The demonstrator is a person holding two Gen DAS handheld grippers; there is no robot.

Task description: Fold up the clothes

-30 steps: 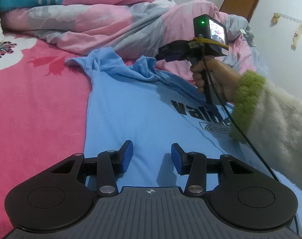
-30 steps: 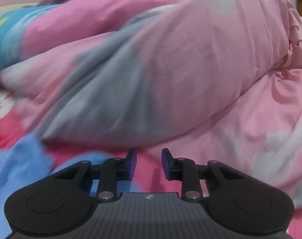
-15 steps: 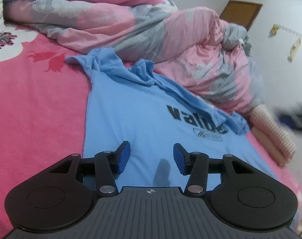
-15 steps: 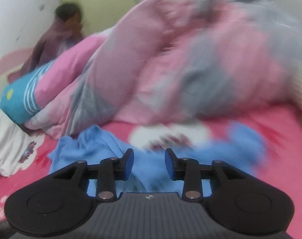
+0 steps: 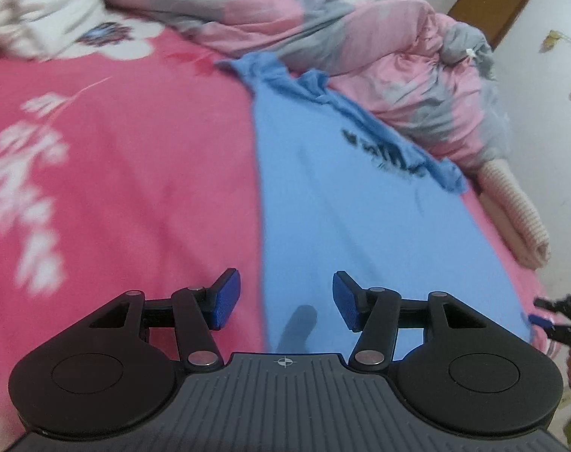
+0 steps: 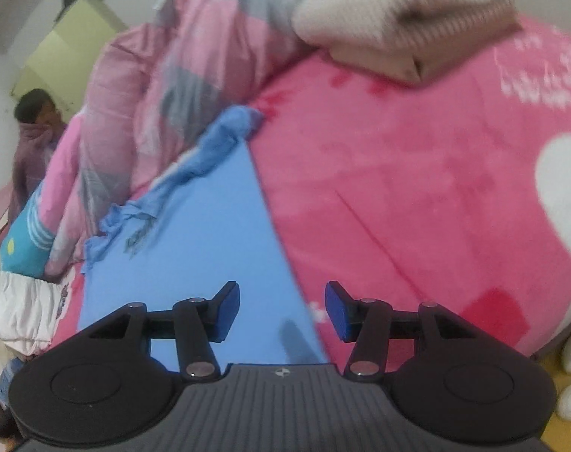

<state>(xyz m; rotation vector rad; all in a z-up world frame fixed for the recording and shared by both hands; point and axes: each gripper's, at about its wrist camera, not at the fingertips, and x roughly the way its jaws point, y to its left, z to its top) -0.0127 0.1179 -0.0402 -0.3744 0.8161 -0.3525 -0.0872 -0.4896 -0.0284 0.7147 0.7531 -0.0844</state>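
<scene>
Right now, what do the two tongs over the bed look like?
They look alike. The left tongs and the right tongs each have two black jointed fingers with silver rivets and flat blue pads. Behind sits a ridged grey body with a small crosshair mark, flanked by two round black discs. No sleeve or cable shows clearly.

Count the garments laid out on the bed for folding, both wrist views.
2. A blue T-shirt lies spread flat on the pink bedsheet, sleeves bunched against the duvet. A folded striped garment sits beyond its far side. More may be hidden under the duvet.
</scene>
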